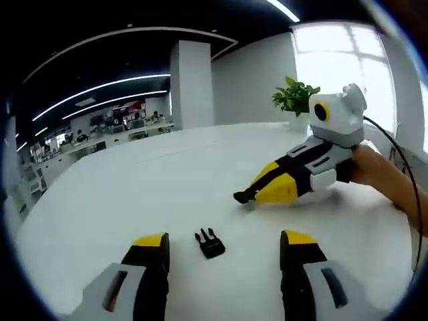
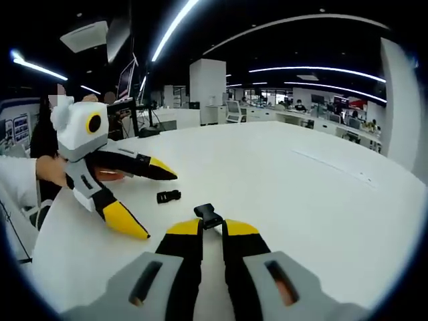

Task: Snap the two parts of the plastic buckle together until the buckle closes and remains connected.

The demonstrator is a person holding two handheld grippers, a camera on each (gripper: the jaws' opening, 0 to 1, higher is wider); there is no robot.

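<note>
In the left gripper view, the left gripper (image 1: pixel 224 257) has its yellow-tipped fingers (image 1: pixel 152 244) spread wide and released, holding nothing. Between them, on the white table (image 1: pixel 147 180), lies the pronged buckle half (image 1: pixel 210 243), a small black plastic piece with its prongs pointing away from the camera. It looks light, stiff and fairly slick, likely to skid on the smooth top if nudged; the safest hold would be across its solid flat body, leaving the springy prongs free to enter the mate. Further off, the right gripper (image 1: pixel 242 196) lies low and nearly flat to the table, held by a person's hand (image 1: pixel 374 167), with a potted plant (image 1: pixel 294 97) behind.

In the right gripper view, the right gripper (image 2: pixel 212 231) has its fingers (image 2: pixel 184 231) drawn close together, pinching the socket buckle half (image 2: pixel 208 216) at their tips, just above the table (image 2: pixel 301 187). The left gripper (image 2: pixel 157 200) reaches in from the side, tilted downward, fingers apart, with the pronged buckle half (image 2: pixel 168 196) lying between them on the table, near the socket half but apart.
</note>
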